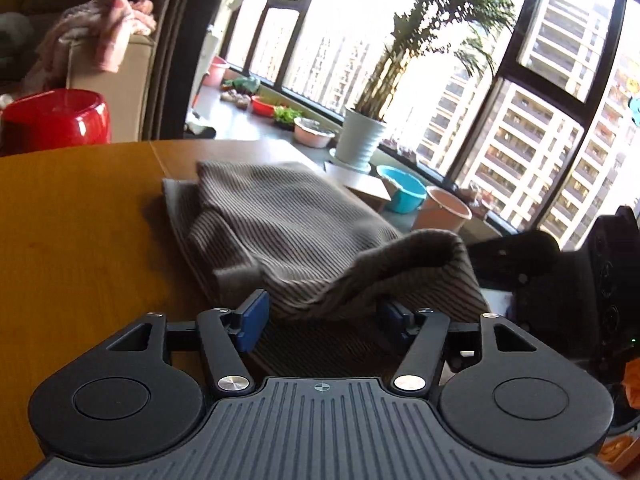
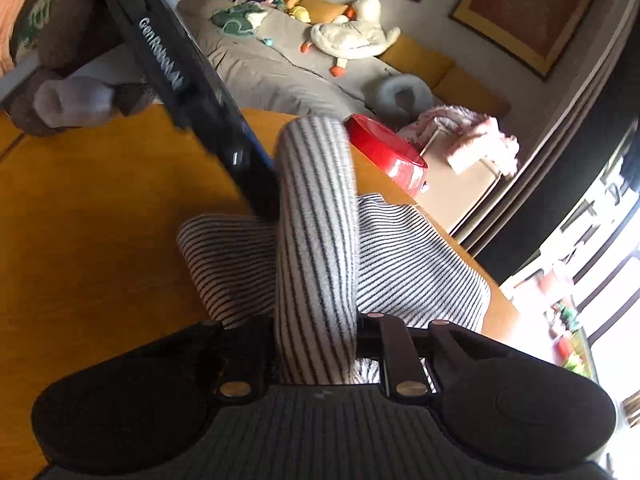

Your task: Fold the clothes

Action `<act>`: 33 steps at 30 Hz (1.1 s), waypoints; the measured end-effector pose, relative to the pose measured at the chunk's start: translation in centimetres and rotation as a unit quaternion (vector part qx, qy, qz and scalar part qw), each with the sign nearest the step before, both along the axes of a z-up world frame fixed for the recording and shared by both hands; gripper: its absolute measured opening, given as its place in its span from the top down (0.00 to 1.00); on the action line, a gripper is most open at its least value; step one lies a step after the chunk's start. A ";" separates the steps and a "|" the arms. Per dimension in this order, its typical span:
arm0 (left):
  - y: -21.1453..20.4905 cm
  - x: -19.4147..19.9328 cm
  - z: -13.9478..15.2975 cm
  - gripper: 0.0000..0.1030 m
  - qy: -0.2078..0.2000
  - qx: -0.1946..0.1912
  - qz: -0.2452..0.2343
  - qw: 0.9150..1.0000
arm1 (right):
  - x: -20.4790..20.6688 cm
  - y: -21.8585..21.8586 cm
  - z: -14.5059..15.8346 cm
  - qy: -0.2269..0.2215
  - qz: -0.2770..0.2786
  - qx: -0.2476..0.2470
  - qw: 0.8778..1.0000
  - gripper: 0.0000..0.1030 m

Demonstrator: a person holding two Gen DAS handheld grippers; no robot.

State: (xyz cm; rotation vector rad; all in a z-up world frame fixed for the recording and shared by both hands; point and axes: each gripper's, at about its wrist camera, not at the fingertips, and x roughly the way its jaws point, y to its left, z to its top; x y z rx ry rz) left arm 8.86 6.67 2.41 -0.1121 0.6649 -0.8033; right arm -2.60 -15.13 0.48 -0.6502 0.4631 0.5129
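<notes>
A grey garment with thin dark stripes (image 1: 280,220) lies partly folded on the wooden table (image 1: 80,220). My left gripper (image 1: 320,316) stands open at its near edge, blue pads wide apart, with a raised fold of the cloth (image 1: 408,264) draped between them. In the right wrist view the same striped garment (image 2: 400,264) lies flat, and a rolled strip of it (image 2: 316,240) rises between the fingers of my right gripper (image 2: 316,344), which is shut on it. The left gripper's black body (image 2: 192,92) crosses the upper left of that view.
A red stool (image 1: 56,120) and a beige sofa arm with pink cloth (image 1: 104,32) stand beyond the table's far left. A windowsill holds a white plant pot (image 1: 360,136) and coloured basins (image 1: 404,188). A grey sofa with soft toys (image 2: 352,36) lies behind.
</notes>
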 end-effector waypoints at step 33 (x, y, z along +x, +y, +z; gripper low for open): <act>-0.4 1.7 -2.4 0.12 0.064 -0.023 0.069 0.995 | -1.3 1.0 -2.7 -0.042 0.009 -0.137 0.990 0.64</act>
